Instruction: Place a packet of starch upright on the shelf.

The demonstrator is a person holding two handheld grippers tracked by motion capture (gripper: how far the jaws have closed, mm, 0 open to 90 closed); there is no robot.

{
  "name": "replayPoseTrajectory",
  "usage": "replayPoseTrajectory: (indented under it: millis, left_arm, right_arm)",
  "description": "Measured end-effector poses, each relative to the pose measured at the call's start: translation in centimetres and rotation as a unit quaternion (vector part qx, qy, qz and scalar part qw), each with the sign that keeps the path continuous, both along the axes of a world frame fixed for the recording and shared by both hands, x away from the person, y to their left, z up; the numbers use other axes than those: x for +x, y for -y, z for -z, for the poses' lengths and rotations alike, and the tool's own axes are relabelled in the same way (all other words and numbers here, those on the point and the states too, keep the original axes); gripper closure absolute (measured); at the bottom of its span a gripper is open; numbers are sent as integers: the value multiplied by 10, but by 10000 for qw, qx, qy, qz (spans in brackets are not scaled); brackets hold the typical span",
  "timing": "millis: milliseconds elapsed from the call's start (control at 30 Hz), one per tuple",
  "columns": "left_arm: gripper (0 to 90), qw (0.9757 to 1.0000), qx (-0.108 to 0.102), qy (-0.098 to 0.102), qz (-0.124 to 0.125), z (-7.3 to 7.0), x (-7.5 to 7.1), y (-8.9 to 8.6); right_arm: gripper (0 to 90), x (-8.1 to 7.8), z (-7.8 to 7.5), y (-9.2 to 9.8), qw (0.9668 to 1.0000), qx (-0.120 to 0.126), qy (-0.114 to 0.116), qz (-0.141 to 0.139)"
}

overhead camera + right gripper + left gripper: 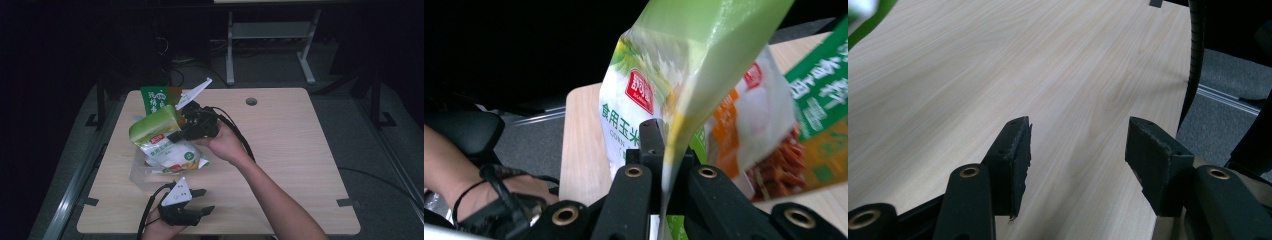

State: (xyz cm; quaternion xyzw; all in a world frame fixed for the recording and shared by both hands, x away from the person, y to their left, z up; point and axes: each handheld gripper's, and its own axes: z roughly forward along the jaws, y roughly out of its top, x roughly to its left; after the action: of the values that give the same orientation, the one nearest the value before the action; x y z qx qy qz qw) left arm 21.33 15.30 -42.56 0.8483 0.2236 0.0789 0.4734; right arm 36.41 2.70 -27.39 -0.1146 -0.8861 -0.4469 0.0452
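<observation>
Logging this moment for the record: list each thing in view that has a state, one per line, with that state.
Left hand-held gripper: open, empty, low over the wooden table.
Right hand-held gripper: shut on the edge of the green-and-white plastic bag.
Green-and-white plastic bag: lifted, tilted, hanging above the clear plastic tray.
Dark green packet: upright behind the bag.
Clear plastic tray: resting on the table.
</observation>
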Motion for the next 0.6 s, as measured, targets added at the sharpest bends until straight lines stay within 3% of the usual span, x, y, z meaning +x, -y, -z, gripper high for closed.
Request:
replayPoseTrajectory:
  millis: [600]
  left_arm:
    - [429,10000,24,21,61,0,-2,-1]
  right_arm:
    - [895,9,19,-55,9990,2,-291,-354]
